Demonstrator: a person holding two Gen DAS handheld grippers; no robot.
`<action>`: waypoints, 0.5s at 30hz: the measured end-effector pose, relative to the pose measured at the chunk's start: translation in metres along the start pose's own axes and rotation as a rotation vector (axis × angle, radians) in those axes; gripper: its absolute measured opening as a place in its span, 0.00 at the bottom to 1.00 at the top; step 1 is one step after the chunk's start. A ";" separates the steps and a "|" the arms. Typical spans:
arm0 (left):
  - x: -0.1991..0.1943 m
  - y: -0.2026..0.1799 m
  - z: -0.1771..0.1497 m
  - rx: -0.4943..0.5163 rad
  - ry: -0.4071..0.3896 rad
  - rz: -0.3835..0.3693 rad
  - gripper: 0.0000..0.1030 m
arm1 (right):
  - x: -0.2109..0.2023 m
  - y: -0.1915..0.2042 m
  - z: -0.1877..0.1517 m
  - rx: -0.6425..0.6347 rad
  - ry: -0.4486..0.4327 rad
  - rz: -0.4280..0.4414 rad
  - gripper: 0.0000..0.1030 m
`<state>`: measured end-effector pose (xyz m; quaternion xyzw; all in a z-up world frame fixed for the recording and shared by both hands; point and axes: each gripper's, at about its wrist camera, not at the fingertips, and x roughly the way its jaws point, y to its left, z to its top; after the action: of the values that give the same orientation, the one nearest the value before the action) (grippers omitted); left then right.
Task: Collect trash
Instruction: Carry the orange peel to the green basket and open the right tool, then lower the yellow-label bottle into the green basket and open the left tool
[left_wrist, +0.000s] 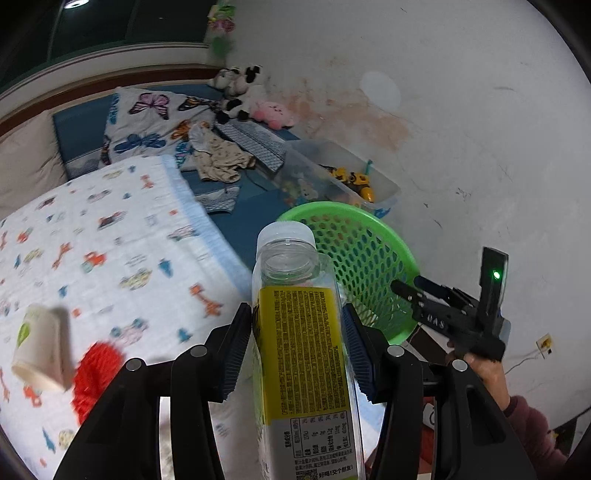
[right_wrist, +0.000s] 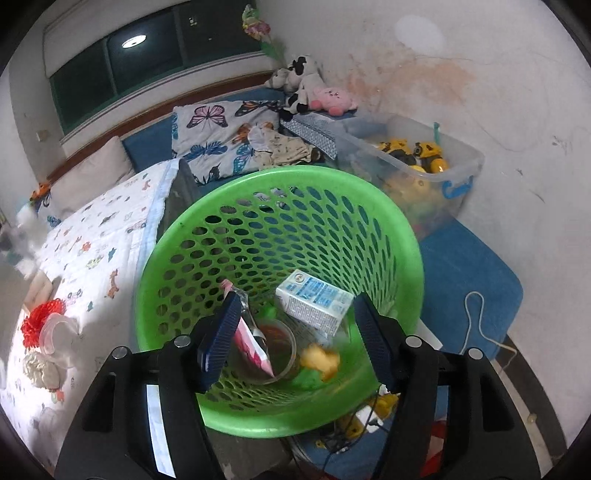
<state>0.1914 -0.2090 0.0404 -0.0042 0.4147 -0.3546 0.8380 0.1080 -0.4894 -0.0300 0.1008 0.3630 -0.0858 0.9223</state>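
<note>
Left gripper (left_wrist: 297, 325) points steeply down, both pads clamped on one empty clear bottle (left_wrist: 301, 332) with a yellow label, just left of the green basket (left_wrist: 397, 258). Right gripper (right_wrist: 291, 332) hangs over the basket mouth, angled down into it, jaws apart and holding nothing. Inside the basket: one milk carton (right_wrist: 314, 301), one clear cup (right_wrist: 275, 349), one pink packet (right_wrist: 253, 341), one blurred yellow item (right_wrist: 321, 360). On the bed left: one paper cup (left_wrist: 38, 349)
</note>
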 end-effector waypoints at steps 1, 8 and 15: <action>0.007 -0.005 0.003 0.010 0.009 -0.003 0.47 | -0.002 0.000 -0.001 0.001 -0.004 -0.002 0.64; 0.057 -0.036 0.021 0.060 0.080 -0.011 0.47 | -0.023 -0.008 -0.010 0.001 -0.039 -0.006 0.68; 0.104 -0.060 0.039 0.080 0.139 -0.015 0.43 | -0.036 -0.018 -0.018 0.033 -0.056 0.001 0.70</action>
<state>0.2255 -0.3270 0.0125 0.0505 0.4572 -0.3765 0.8041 0.0662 -0.4995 -0.0205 0.1136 0.3355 -0.0939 0.9304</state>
